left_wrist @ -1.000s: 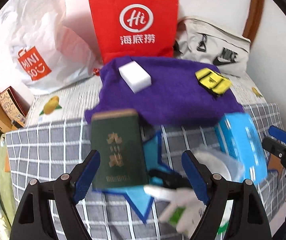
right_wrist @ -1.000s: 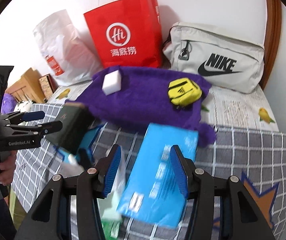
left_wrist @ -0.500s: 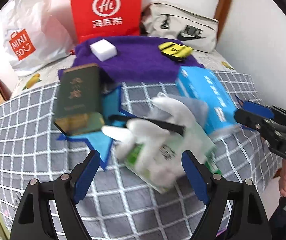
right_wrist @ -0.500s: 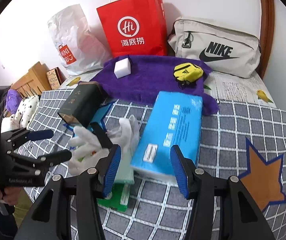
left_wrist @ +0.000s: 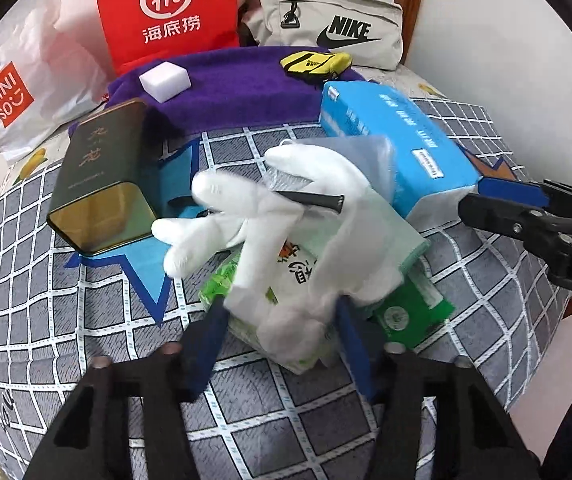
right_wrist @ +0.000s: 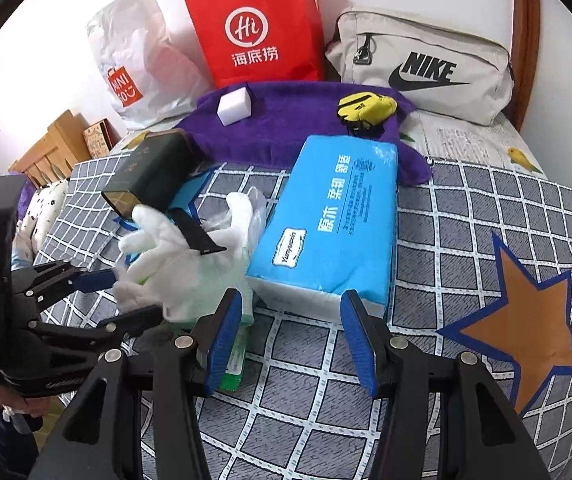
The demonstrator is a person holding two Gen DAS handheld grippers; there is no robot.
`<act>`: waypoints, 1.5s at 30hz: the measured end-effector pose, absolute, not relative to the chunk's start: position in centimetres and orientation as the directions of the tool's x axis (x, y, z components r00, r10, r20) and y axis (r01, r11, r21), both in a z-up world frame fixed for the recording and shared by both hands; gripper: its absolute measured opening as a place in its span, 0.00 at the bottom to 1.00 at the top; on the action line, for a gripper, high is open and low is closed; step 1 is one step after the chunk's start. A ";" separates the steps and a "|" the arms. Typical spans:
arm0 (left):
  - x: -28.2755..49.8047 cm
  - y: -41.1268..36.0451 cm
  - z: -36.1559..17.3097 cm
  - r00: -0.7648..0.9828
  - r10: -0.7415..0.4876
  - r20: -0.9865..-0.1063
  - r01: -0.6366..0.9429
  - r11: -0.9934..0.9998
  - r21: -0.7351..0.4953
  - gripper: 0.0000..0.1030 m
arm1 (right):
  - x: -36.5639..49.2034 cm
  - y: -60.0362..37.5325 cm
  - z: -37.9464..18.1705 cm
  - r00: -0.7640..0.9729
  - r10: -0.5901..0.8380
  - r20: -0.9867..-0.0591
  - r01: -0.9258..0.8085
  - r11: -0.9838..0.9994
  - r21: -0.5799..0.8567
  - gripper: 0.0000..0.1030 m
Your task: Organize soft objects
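A white glove (left_wrist: 278, 216) with a black clip (left_wrist: 314, 198) on it lies over a green tissue pack (left_wrist: 406, 300) on the checked bed cover (left_wrist: 86, 320). My left gripper (left_wrist: 278, 320) straddles the glove's cuff with its jaws closing. The pads are close beside the cuff without pressing on it. From the right wrist view the glove (right_wrist: 174, 252) sits between the left gripper's (right_wrist: 134, 296) fingers. My right gripper (right_wrist: 292, 308) stands open at the near end of the blue tissue pack (right_wrist: 338, 216), holding nothing.
A dark green box (left_wrist: 98, 160) lies left of the glove. Behind it, a purple towel (left_wrist: 238, 88) carries a white block (left_wrist: 165, 80) and a yellow pouch (left_wrist: 316, 62). A red bag (left_wrist: 166, 8), white Miniso bag (left_wrist: 26, 80) and Nike bag (left_wrist: 326, 28) line the wall.
My left gripper moved right and down from the green box to the glove, and its jaws narrowed around the cuff. My right gripper sank and drew back to the blue pack's near end.
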State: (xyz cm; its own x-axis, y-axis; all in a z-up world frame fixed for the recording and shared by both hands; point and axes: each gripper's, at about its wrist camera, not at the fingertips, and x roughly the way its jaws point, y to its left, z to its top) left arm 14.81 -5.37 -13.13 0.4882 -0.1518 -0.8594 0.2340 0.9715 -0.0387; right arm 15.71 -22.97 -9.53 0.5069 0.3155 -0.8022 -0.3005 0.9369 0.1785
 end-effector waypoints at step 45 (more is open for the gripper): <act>14.2 7.5 -14.7 0.525 -0.173 -0.833 0.011 0.980 -0.196 0.29 | 21.2 -12.6 -10.0 0.490 0.298 -0.819 -0.462 0.886 0.045 0.38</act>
